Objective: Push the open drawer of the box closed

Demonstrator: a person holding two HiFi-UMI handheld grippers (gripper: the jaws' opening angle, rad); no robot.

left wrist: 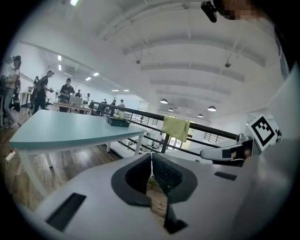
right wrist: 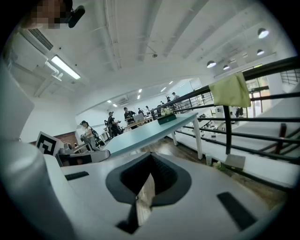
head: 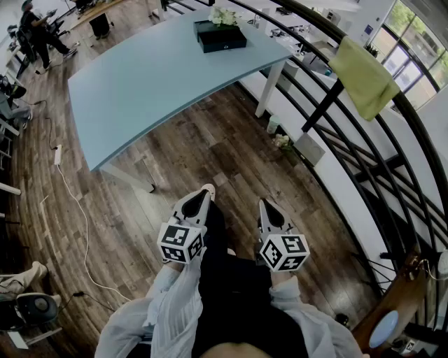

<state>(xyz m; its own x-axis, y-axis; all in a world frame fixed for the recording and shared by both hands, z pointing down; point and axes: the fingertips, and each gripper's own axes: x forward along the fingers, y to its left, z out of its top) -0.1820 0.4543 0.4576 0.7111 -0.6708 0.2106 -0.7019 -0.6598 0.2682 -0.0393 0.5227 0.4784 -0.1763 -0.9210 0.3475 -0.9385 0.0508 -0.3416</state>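
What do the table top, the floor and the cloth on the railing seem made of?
Table top: likely painted or laminated board, even pale-blue matte. Floor: wood planks, grain and seams visible. Cloth: soft fabric, draping in folds over the railing.

A pale blue surface (head: 154, 77) stands on white legs (head: 271, 87) over a dark wooden plank floor (head: 210, 154). At its far end lies a small bunch of white flowers (head: 222, 15). A black metal railing (head: 323, 105) curves along the right side, with a yellow-green cloth (head: 364, 75) draped over its top rail. On the floor to the left lie a white power strip (head: 58, 154) and a thin white cable (head: 80, 210). A small plant (head: 281, 141) sits on the floor beside the railing's base. A person (head: 35, 31) stands at desks far off.
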